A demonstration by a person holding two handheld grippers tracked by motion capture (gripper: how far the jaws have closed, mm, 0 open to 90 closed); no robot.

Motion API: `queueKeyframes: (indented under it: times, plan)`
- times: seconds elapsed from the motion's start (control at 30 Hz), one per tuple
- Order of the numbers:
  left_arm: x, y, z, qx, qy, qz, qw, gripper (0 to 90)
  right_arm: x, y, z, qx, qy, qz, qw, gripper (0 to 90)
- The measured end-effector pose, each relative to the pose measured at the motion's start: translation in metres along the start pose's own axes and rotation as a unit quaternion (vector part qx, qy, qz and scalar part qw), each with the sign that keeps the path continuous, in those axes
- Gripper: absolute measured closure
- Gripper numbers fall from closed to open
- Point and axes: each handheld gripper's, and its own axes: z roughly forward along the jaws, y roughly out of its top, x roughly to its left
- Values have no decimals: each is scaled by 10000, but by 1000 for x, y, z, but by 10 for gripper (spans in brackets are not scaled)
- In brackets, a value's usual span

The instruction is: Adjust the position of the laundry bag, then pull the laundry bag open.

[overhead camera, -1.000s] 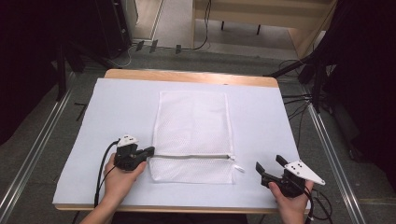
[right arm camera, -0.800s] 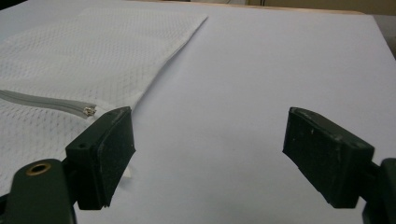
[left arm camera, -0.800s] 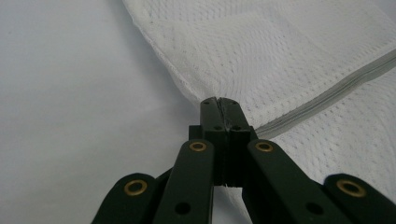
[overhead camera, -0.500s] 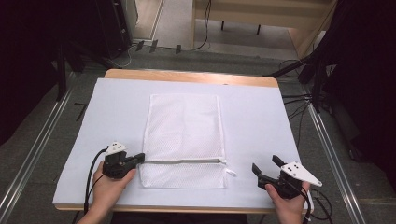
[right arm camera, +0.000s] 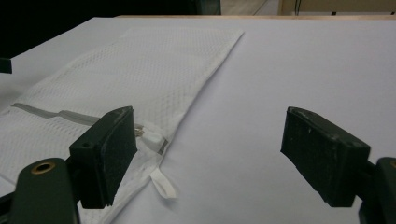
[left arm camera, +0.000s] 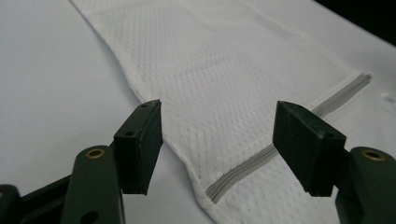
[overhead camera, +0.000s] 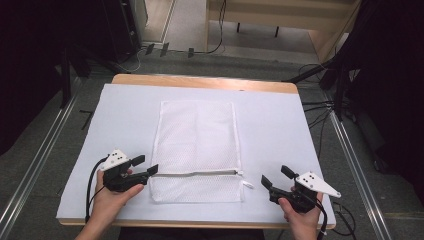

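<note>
A white mesh bag (overhead camera: pixel 196 145) lies flat on the white table cover (overhead camera: pixel 285 130). Its grey zipper (overhead camera: pixel 195 174) runs across near the front, with the pull (overhead camera: pixel 246 184) at the right end. My left gripper (overhead camera: pixel 145 165) sits at the bag's left edge. Its jaws have just been opening, and the bag's corner (left arm camera: pixel 219 140) and the zipper end (left arm camera: pixel 233 177) lie between them unpressed. My right gripper (overhead camera: pixel 276 176) stands open a little right of the bag, with bare cover between its jaws (right arm camera: pixel 210 149). The zipper pull (right arm camera: pixel 152 137) lies just beyond its left jaw.
The wooden table edge (overhead camera: pixel 200 81) shows at the far side. Metal rails (overhead camera: pixel 40 155) run along both sides of the table, and cables (overhead camera: pixel 320 110) lie on the floor at the right. White cover surrounds the bag on all sides.
The left gripper dragged the bag's zipper end to the left, shifting the bag that way. Its jaws were shut on the bag then and now stand open. The right gripper stayed put.
</note>
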Motion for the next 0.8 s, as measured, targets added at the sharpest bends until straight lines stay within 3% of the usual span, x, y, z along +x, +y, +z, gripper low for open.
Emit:
queueKeyframes:
  times: [0.17,0.33,0.43,0.47,0.7,0.8]
  plan:
    - [-5,5,-3,-244,-118,-100,9996,346,13,-3,8,111,-205,-184,9996,254]
    - [-13,7,0,-205,-225,-98,9995,379,19,-4,14,171,-223,-250,9993,304]
    - [-20,7,4,-108,-294,-101,9995,395,22,-8,23,315,-73,-234,9992,340]
    - [-24,7,8,-88,-340,-70,9994,413,25,-12,29,518,-56,-235,9984,344]
    - [-34,9,18,44,-411,61,9991,463,29,-17,39,781,56,-227,9967,402]
    - [-41,10,24,92,-529,83,9985,480,32,-21,48,958,240,-209,9949,424]
